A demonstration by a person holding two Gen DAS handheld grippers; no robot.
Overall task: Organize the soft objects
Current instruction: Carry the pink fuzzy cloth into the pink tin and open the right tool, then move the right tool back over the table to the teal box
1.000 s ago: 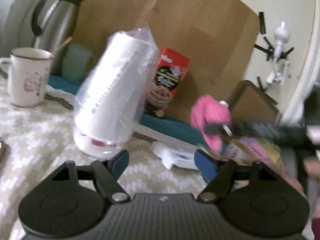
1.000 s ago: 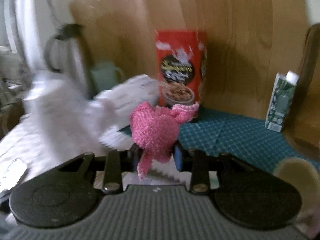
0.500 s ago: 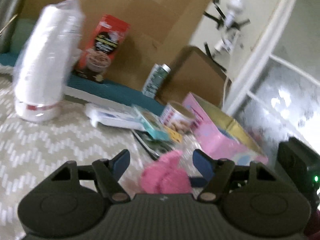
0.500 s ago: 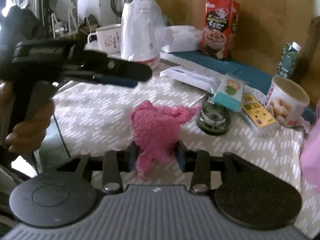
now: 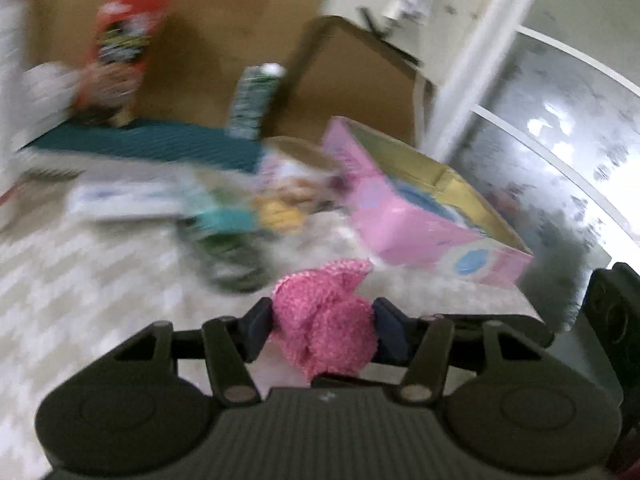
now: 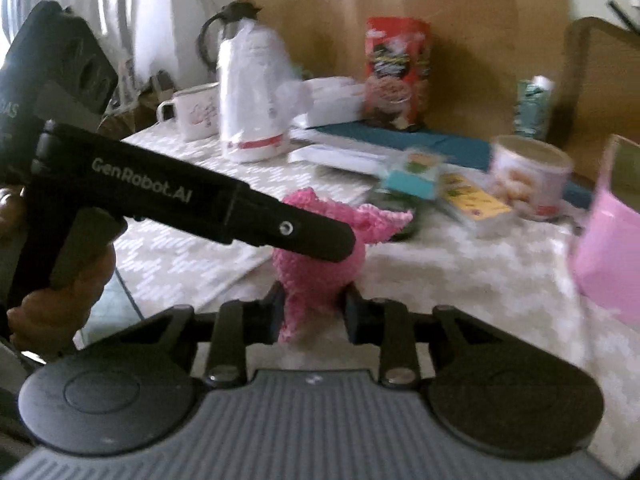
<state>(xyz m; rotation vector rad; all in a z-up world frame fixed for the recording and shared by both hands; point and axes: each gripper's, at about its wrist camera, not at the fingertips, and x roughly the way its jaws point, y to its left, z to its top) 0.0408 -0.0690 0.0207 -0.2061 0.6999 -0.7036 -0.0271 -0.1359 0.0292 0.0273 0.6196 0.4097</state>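
- Pink fuzzy sock (image 6: pixel 320 256), bundled: sits between the fingers of both grippers at once, above the near part of the patterned tablecloth (image 6: pixel 192 248). One loose end points right toward the clutter.
- Right gripper (image 6: pixel 314 312): jaws have just been closing; its blue pads press the lower part of the sock from both sides, a narrow pinch.
- Left gripper (image 5: pixel 322 328): jaws have just been closing; in its own view the pads press the sock bundle (image 5: pixel 326 320) on the left and right. From the right wrist view its black body crosses in from the left, the tip covering the sock's upper part.
- Hand (image 6: pixel 60 292): wrapped round the left gripper's handle at the left edge.
- Pink box (image 5: pixel 420 216), open top: far right of the sock, on the tablecloth; apart from it.
- Snack tub (image 6: pixel 528 176): beyond the sock to the right, just left of the pink box.
- Yellow packet (image 6: pixel 476 200) and teal carton (image 6: pixel 416 172): beside the tub, centre of the table.
- Red cereal box (image 6: pixel 396 72): upright at the far side, on a teal mat (image 6: pixel 432 140).
- Bagged white roll (image 6: pixel 252 96): upright, far left of centre; white mug (image 6: pixel 196 112) just left of it, a thermos jug (image 6: pixel 232 28) behind.
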